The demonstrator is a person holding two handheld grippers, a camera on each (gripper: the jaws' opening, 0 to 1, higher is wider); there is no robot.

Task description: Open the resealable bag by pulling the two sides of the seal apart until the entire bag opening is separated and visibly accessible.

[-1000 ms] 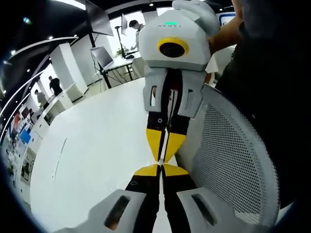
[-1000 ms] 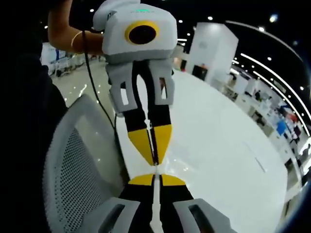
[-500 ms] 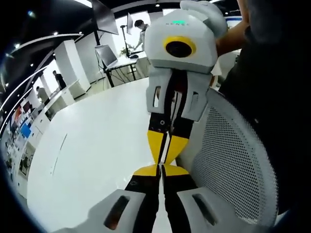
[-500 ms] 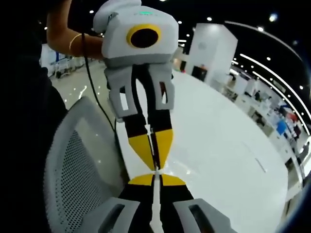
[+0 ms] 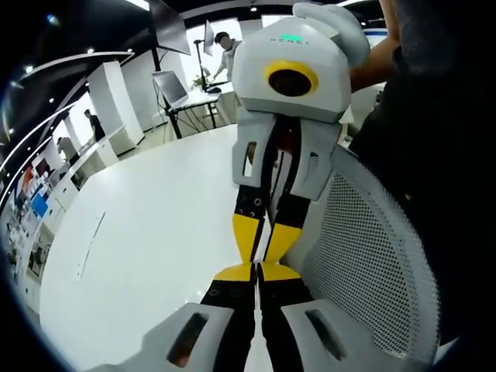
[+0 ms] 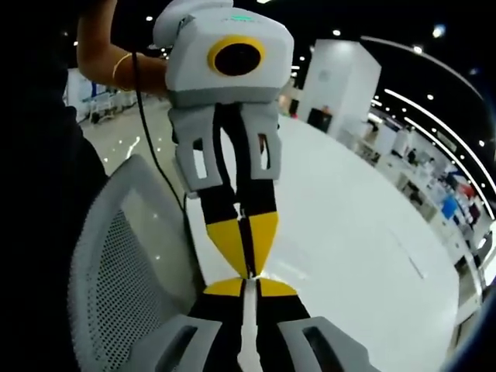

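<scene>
My two grippers meet tip to tip in the air over a white table (image 5: pixel 139 232). In the left gripper view, my left gripper (image 5: pixel 256 273) rises from the bottom with its yellow-tipped jaws pressed together, shut. The right gripper (image 5: pixel 262 242) hangs down from the top, also shut, and its tips touch mine. In the right gripper view, my right gripper (image 6: pixel 249 287) is shut apart from a hairline slit. The left gripper (image 6: pixel 248 260) reaches down onto it from above. I can make out nothing held between either pair of jaws.
A grey mesh chair back (image 5: pixel 372 263) (image 6: pixel 116 263) stands right beside the grippers. The person's dark clothing (image 5: pixel 442 155) and a forearm (image 6: pixel 116 66) are close behind. A black cable (image 6: pixel 151 147) hangs by the chair. Desks and people stand far off in the hall.
Both views have shifted slightly. The opposite gripper looks a little larger and more tilted in each. The tips stay together and both grippers stay shut.
</scene>
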